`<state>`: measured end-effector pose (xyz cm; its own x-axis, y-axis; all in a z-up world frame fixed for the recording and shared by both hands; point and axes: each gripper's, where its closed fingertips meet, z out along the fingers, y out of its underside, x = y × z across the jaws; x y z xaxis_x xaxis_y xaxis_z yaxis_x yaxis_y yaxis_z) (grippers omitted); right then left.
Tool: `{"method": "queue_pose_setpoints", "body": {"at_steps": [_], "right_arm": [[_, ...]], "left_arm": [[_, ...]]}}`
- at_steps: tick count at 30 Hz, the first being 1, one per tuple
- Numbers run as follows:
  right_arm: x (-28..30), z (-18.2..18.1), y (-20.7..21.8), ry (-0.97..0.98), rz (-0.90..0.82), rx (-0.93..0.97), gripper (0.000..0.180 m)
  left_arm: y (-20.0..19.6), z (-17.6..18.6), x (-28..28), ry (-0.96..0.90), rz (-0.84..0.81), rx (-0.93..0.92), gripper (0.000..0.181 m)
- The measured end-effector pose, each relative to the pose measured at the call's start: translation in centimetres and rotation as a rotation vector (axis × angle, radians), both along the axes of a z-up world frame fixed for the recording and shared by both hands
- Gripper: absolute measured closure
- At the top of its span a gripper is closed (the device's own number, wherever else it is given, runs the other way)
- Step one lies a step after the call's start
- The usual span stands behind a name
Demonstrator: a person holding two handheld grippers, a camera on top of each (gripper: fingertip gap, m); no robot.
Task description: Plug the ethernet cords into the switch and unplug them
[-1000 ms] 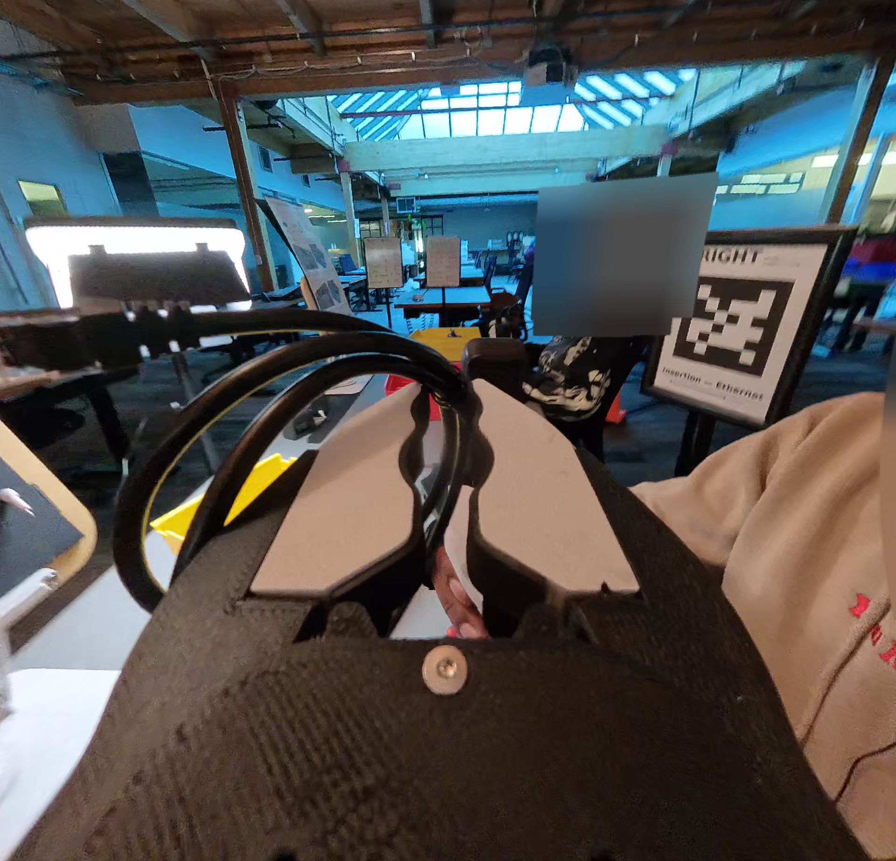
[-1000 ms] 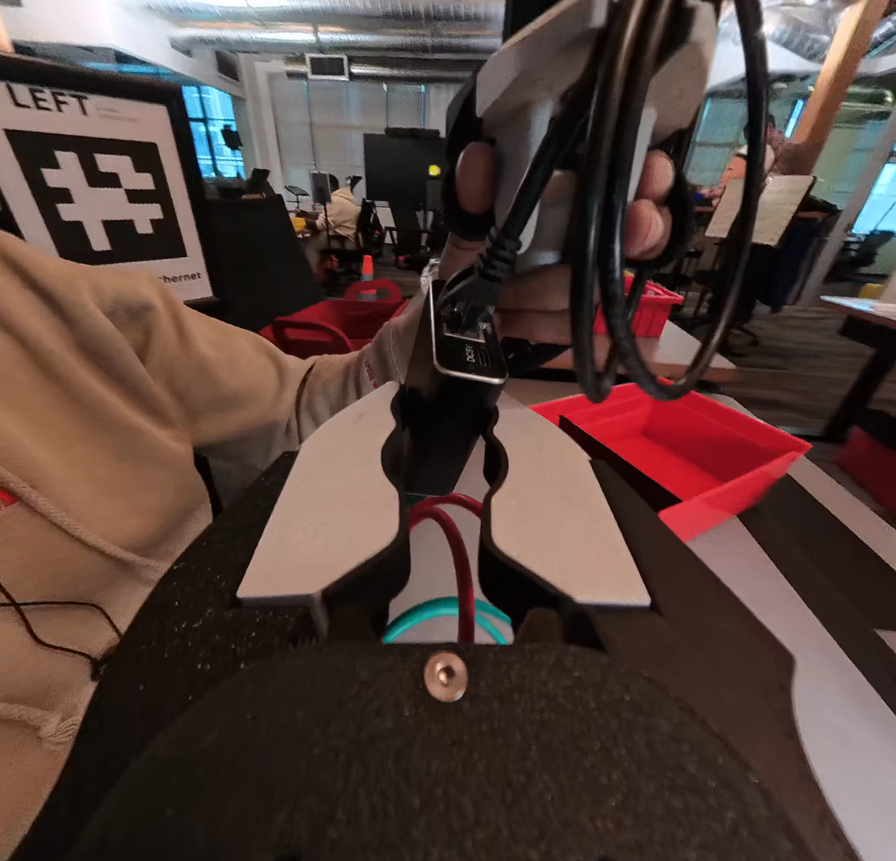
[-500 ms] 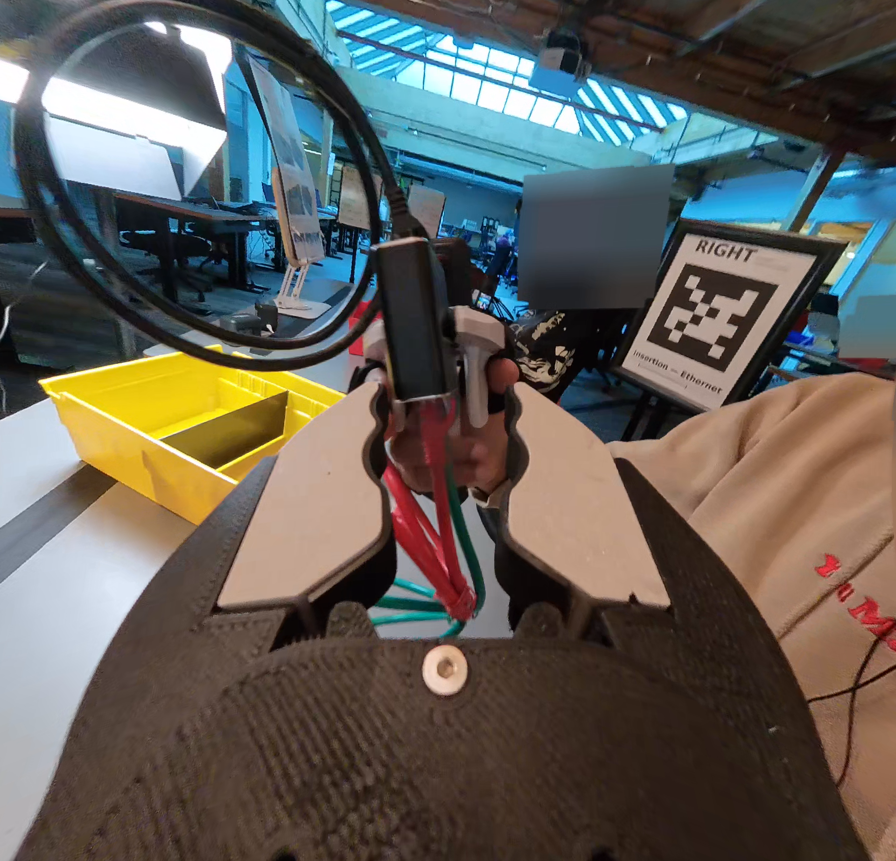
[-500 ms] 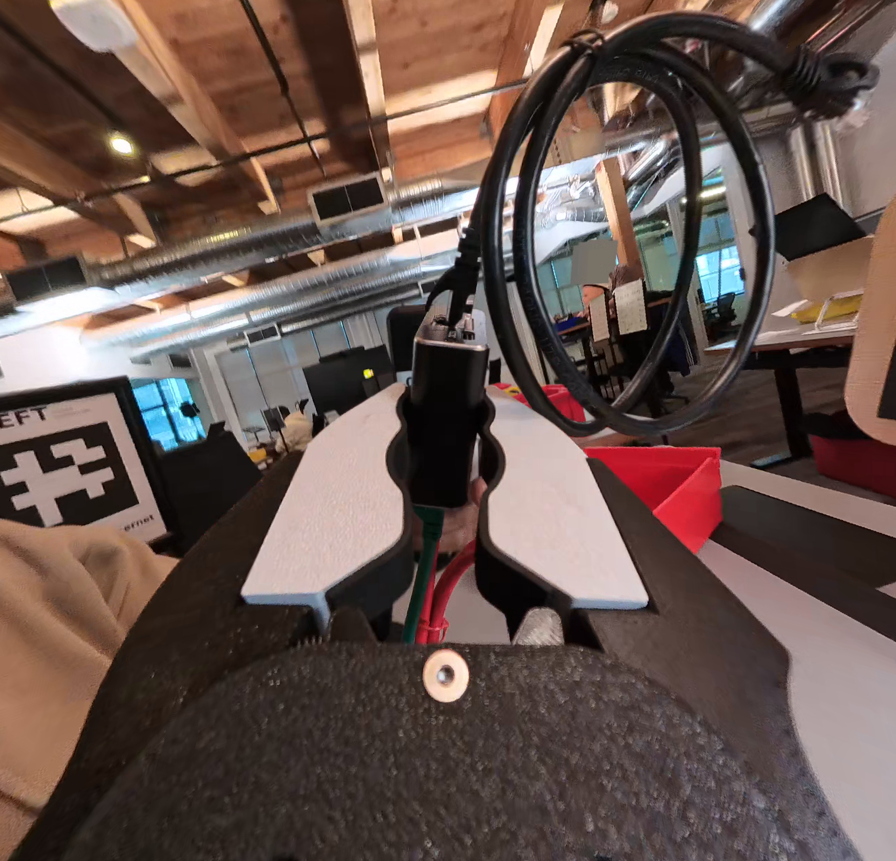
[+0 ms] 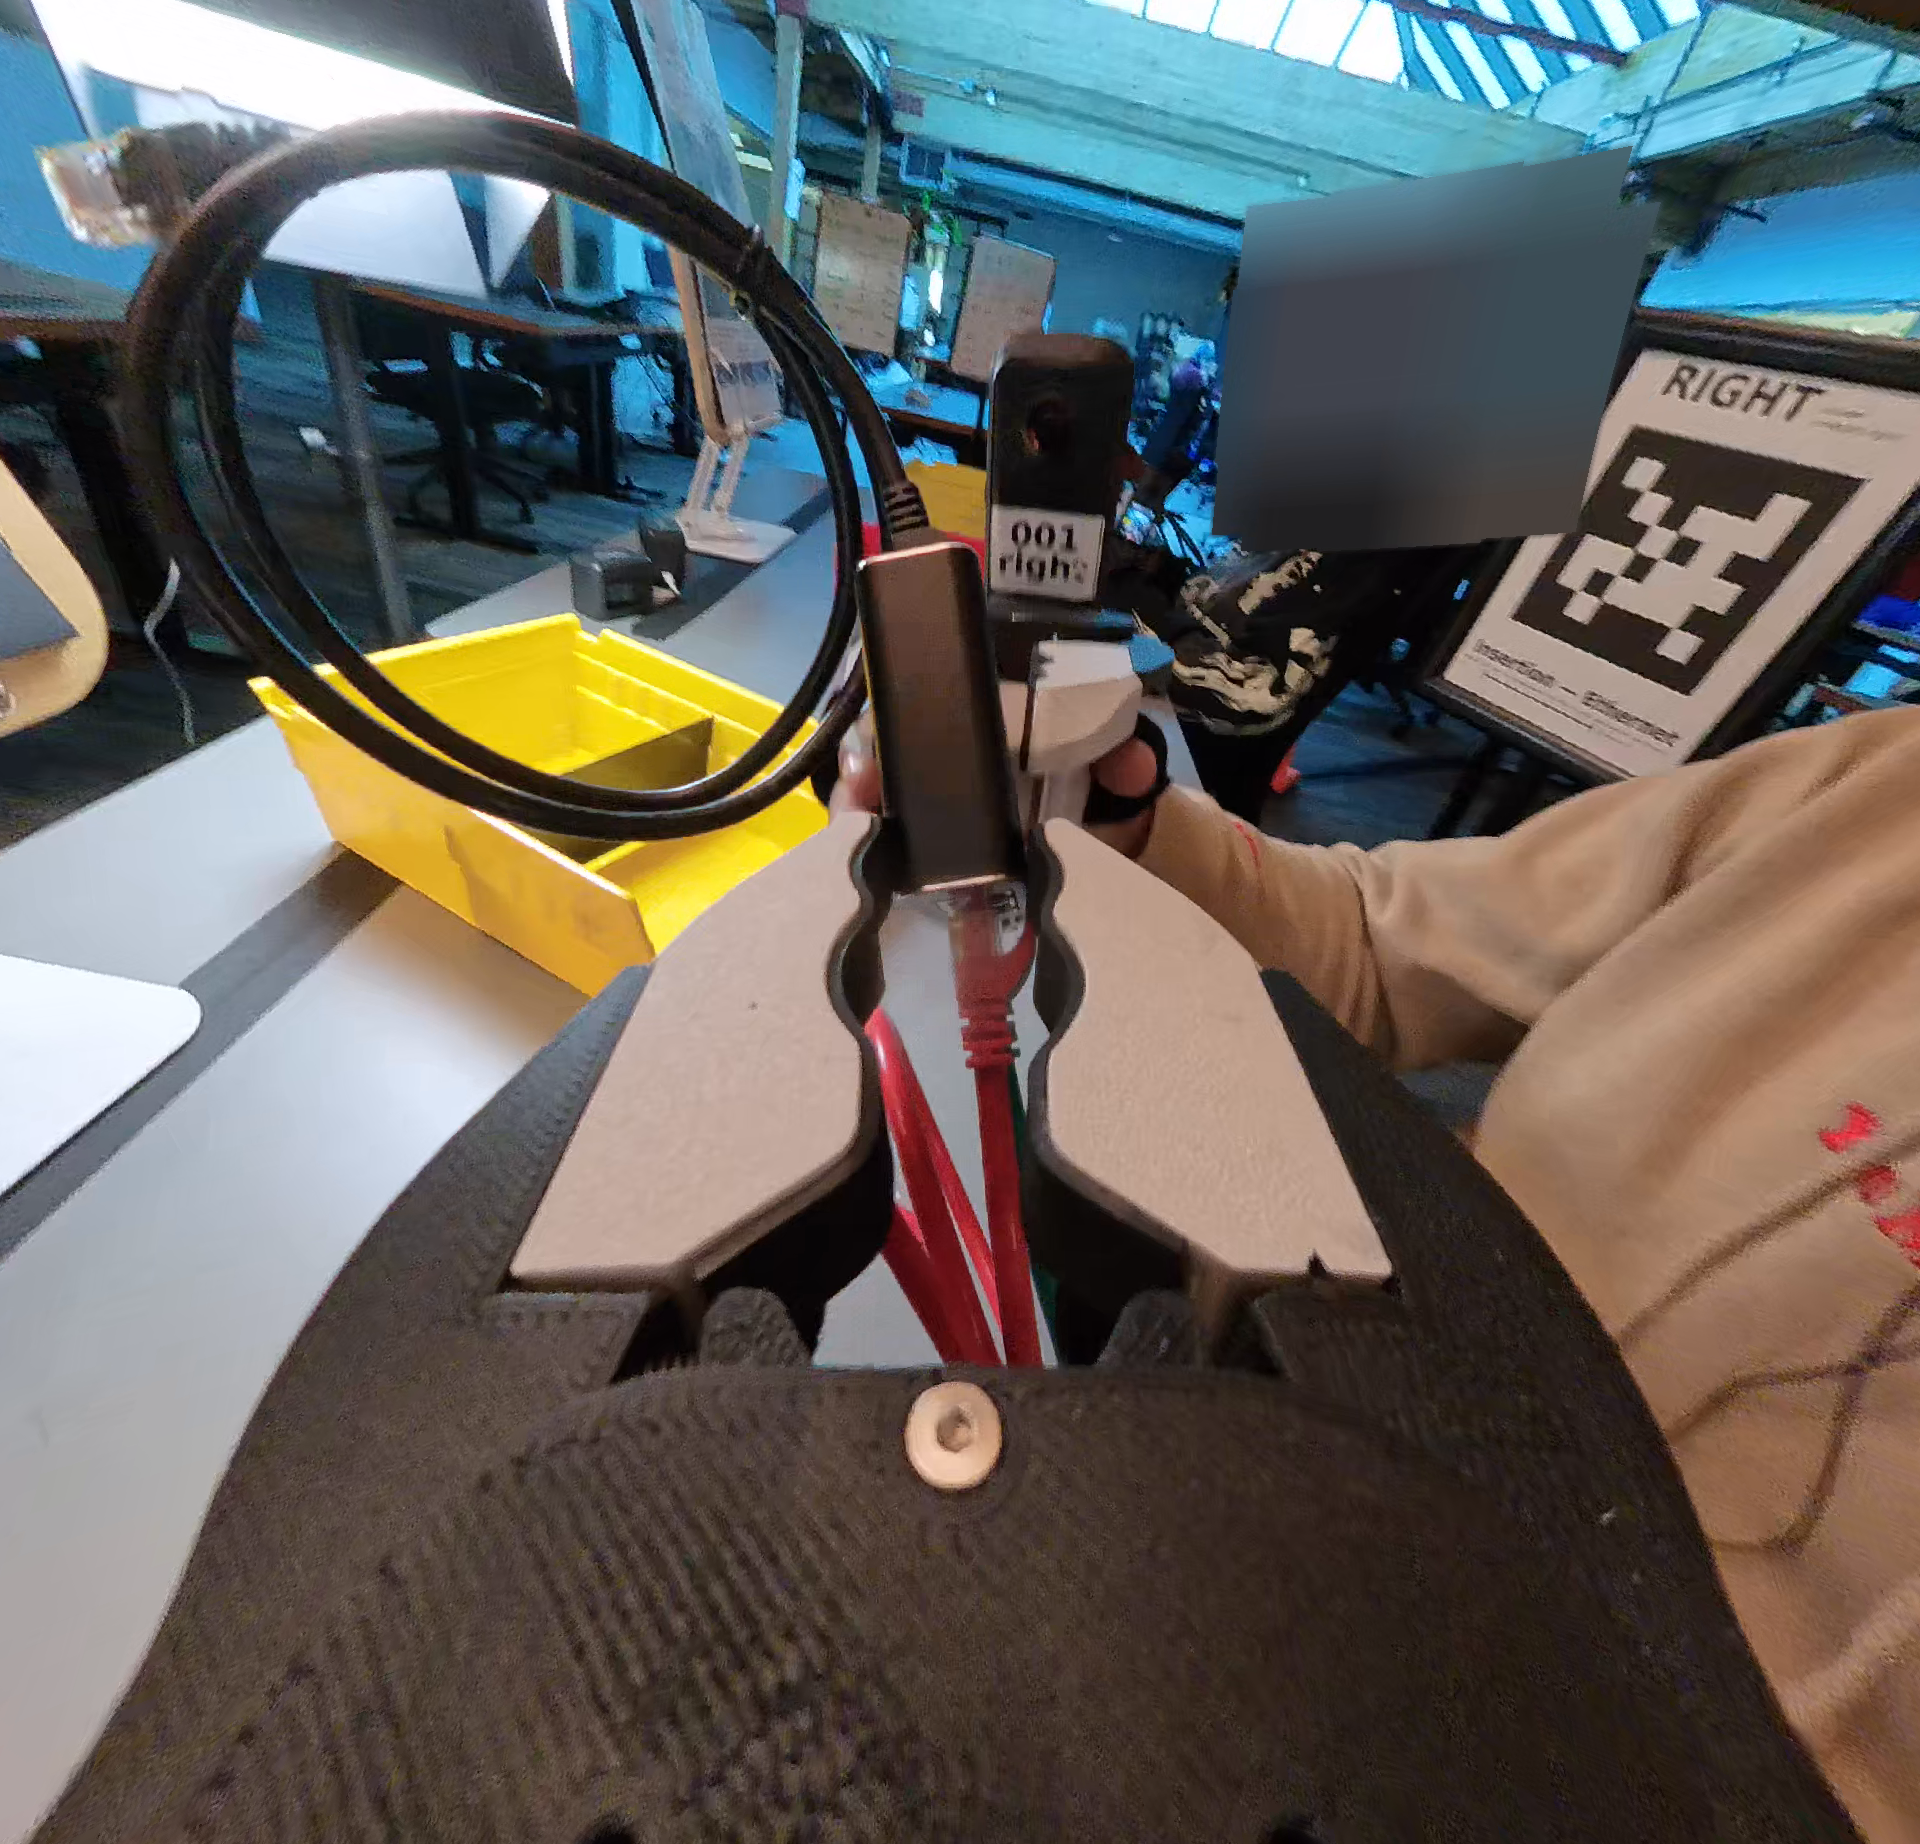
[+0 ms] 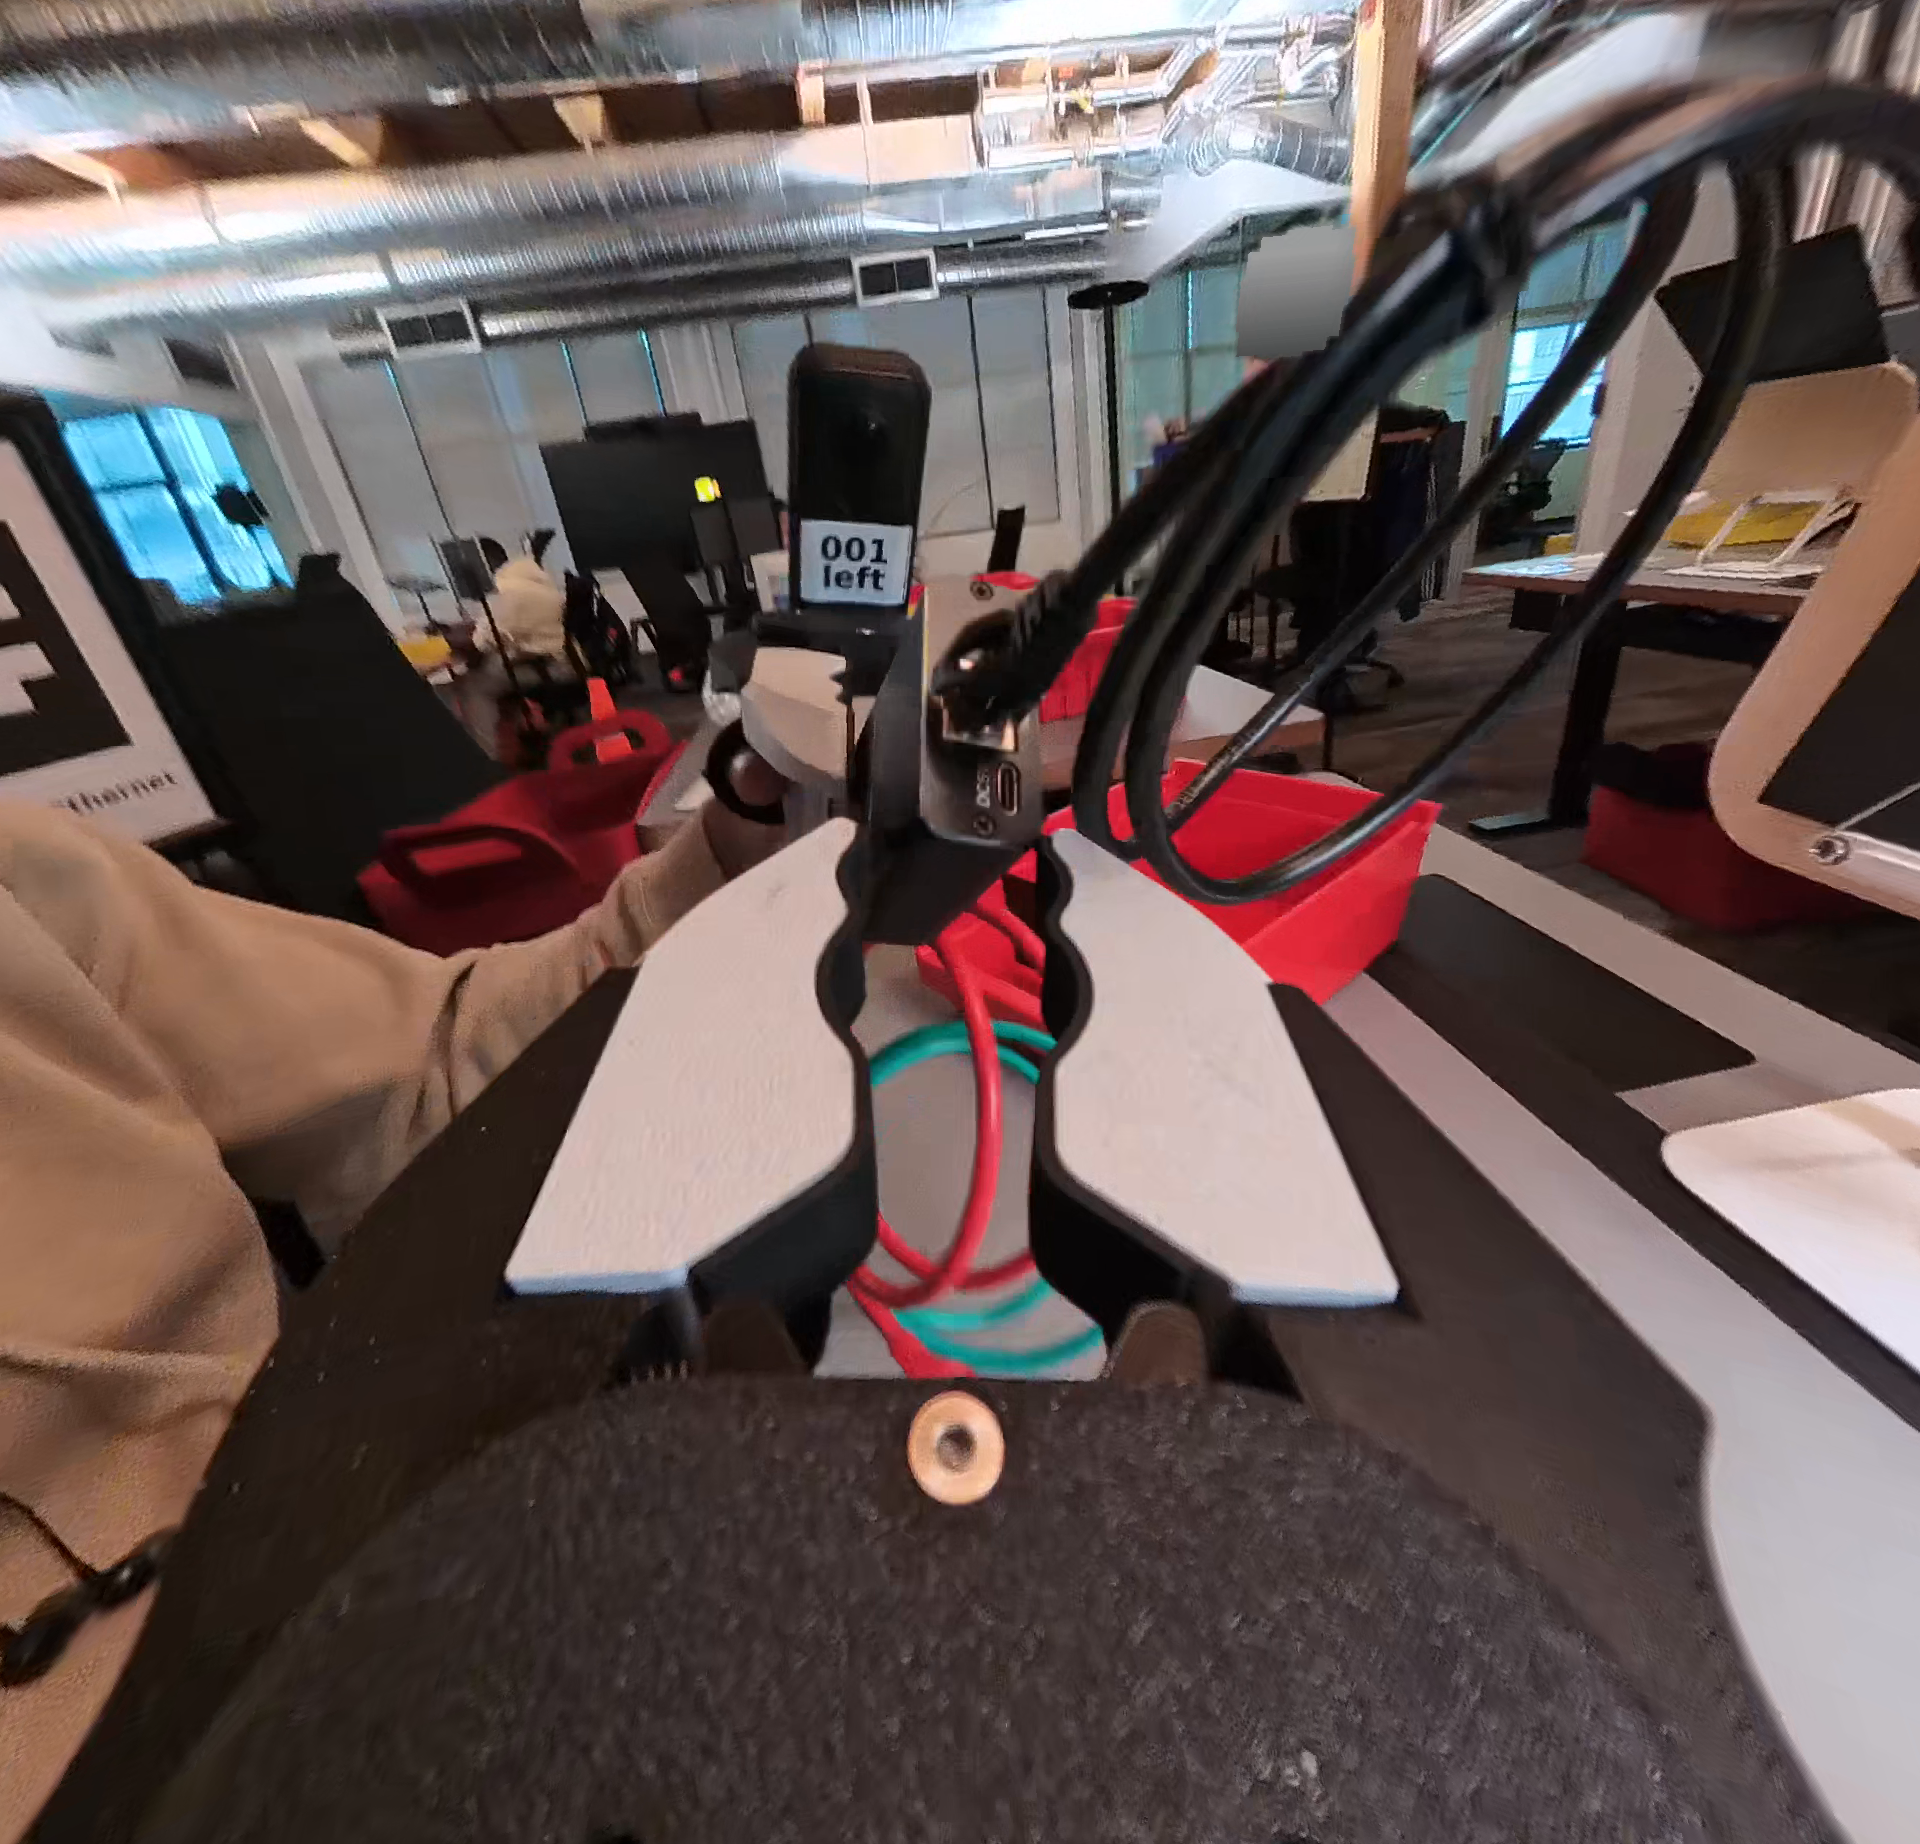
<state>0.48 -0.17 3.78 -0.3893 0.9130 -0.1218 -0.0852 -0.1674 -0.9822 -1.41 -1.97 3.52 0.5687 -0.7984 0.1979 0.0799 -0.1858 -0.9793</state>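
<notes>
Both tongs clench one black switch held above the table: left gripper pinches its end with the red ethernet cord; right gripper grips the switch below its coiled black cord.

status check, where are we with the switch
Right gripper clamped on switch; left gripper around it, grip unclear. Red cord and black cord plugged in. Nothing blocking.

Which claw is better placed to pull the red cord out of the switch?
The left claw, probably: the red plug sits between its fingers, just under the switch, which the right claw grips.
</notes>
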Motion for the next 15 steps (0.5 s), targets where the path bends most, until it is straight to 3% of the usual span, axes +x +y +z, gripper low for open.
{"method": "queue_pose_setpoints", "body": {"at_steps": [5, 15], "right_arm": [[-0.3, -1.3, -1.4, -0.088, 0.055, 0.039, 0.143], [-1.0, -2.2, -1.6, -0.101, 0.112, -0.084, 0.154]], "left_arm": [[-1.1, -0.5, -0.4, 0.062, -0.038, -0.031, 0.156], [-1.3, -1.2, -0.3, 0.086, -0.049, -0.056, 0.156]]}}
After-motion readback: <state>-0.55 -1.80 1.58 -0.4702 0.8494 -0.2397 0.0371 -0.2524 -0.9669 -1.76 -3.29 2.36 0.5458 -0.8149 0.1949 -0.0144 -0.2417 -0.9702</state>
